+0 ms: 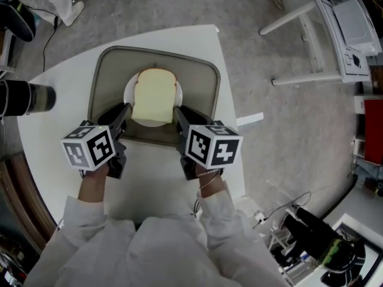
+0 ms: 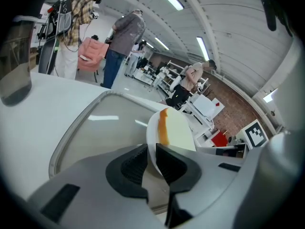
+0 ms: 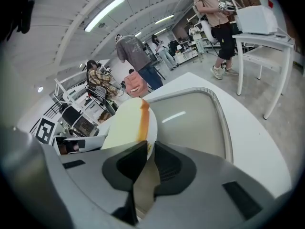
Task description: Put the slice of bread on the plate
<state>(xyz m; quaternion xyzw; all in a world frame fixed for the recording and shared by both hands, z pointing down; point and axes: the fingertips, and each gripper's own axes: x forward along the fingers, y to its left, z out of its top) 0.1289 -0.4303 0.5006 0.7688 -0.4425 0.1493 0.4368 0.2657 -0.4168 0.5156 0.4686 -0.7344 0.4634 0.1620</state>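
The left gripper (image 1: 124,111) reaches forward from a white-sleeved forearm, its grey jaws with ribbed black pads pressed together on the thin left rim of the round white plate (image 1: 127,90). On the plate lies the slice of bread (image 1: 154,94), pale and soft with a domed top and tan crust, over the smooth grey round-cornered tray (image 1: 200,79) on the white table (image 1: 54,130). The right gripper (image 1: 178,112) mirrors the left, jaws pinched on the plate's opposite rim; both hide its near edge, and whether the plate touches the tray cannot be told.
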